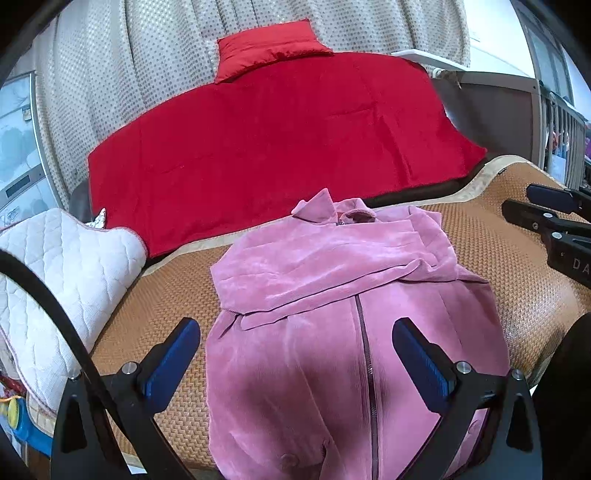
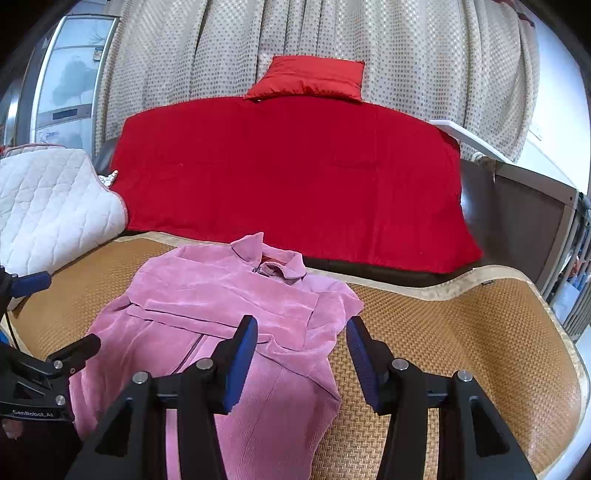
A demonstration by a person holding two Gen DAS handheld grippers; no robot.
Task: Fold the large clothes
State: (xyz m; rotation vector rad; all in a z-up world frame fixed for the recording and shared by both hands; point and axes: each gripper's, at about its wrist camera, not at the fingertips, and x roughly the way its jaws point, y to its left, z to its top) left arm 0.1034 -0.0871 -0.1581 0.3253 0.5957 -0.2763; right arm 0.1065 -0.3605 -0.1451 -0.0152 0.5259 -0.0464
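Observation:
A pink corduroy jacket (image 1: 332,314) lies front up on a woven bamboo mat (image 1: 517,258), collar toward the far side, both sleeves folded across its chest. It also shows in the right wrist view (image 2: 221,314). My left gripper (image 1: 295,354) is open and empty, hovering over the jacket's lower half, its fingers either side of the zipper. My right gripper (image 2: 301,354) is open and empty above the jacket's right edge. Each gripper shows in the other's view, the right one at the right edge (image 1: 546,210) and the left one at the left edge (image 2: 55,317).
A red blanket (image 1: 277,147) with a red pillow (image 1: 266,51) covers the bed beyond the mat (image 2: 480,350). A white quilted pad (image 1: 55,280) is heaped at the left. A dotted curtain (image 2: 332,33) hangs behind. A dark bed rail (image 2: 535,221) runs along the right.

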